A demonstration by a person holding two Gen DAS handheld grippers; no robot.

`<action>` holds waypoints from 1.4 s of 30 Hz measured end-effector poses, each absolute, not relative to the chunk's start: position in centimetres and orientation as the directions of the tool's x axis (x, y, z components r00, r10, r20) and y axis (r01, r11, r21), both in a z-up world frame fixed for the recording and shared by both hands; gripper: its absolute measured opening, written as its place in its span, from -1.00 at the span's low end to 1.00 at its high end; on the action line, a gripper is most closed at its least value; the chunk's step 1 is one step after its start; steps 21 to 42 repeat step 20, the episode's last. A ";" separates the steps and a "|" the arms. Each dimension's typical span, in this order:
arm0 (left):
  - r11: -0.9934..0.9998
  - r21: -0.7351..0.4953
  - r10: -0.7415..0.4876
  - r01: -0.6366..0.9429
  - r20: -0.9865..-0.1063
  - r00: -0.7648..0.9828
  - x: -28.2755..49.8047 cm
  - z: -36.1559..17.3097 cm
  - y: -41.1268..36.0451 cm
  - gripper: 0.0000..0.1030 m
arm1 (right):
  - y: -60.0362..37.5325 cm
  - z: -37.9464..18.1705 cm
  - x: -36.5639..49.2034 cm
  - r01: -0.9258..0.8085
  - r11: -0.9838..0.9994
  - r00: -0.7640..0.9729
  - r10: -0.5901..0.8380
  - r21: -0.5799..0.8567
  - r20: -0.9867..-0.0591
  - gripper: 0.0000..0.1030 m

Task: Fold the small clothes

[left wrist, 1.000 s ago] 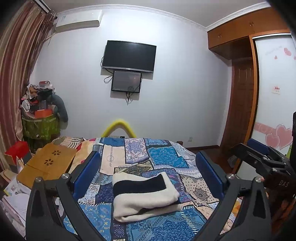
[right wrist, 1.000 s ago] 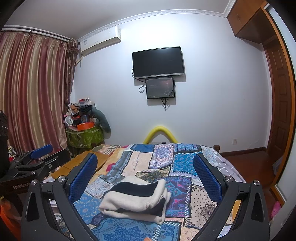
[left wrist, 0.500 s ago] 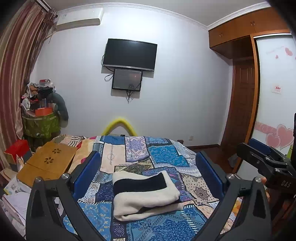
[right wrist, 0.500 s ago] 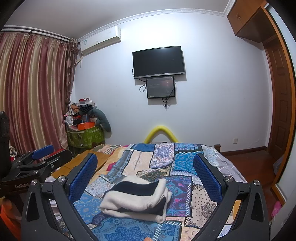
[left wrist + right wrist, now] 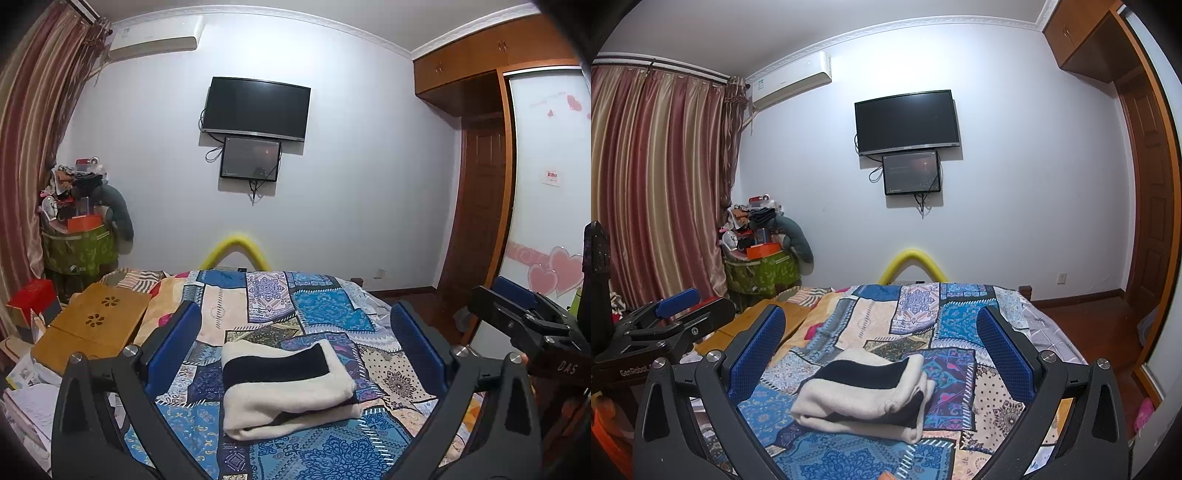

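A cream and black garment (image 5: 284, 387) lies folded into a compact bundle on the patchwork bedspread (image 5: 317, 306); it also shows in the right wrist view (image 5: 864, 395). My left gripper (image 5: 295, 350) is open and empty, held above and just behind the bundle, not touching it. My right gripper (image 5: 881, 350) is open and empty, likewise above the bundle. Each gripper shows at the edge of the other's view, the right one (image 5: 524, 317) at the far right and the left one (image 5: 665, 325) at the far left.
A wooden lap tray (image 5: 92, 325) lies at the bed's left edge, with papers and a red box (image 5: 29, 299) beside it. A cluttered green hamper (image 5: 761, 269) stands by the curtain. A yellow foam arch (image 5: 912, 266) sits at the bed's foot. The wardrobe (image 5: 546, 221) stands right.
Both grippers stay open and nearly still. The left view has drifted slightly; the right gripper seen in it has shifted a little. The folded bundle has not moved.
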State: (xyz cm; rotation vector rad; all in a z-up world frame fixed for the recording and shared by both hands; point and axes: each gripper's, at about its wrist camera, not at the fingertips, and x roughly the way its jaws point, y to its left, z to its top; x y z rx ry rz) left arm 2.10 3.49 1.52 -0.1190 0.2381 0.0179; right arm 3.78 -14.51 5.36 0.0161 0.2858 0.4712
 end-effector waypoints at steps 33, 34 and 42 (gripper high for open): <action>0.994 -0.111 -0.023 -0.003 -0.238 0.971 1.9 1.6 3.0 1.00 | -14.3 5.2 3.6 -0.443 0.893 0.851 0.448 0.085 -0.272 1.00; 0.994 -0.111 -0.023 -0.003 -0.238 0.971 1.9 1.6 3.0 1.00 | -14.3 5.2 3.6 -0.443 0.893 0.851 0.448 0.085 -0.272 1.00; 0.994 -0.111 -0.023 -0.003 -0.238 0.971 1.9 1.6 3.0 1.00 | -14.3 5.2 3.6 -0.443 0.893 0.851 0.448 0.085 -0.272 1.00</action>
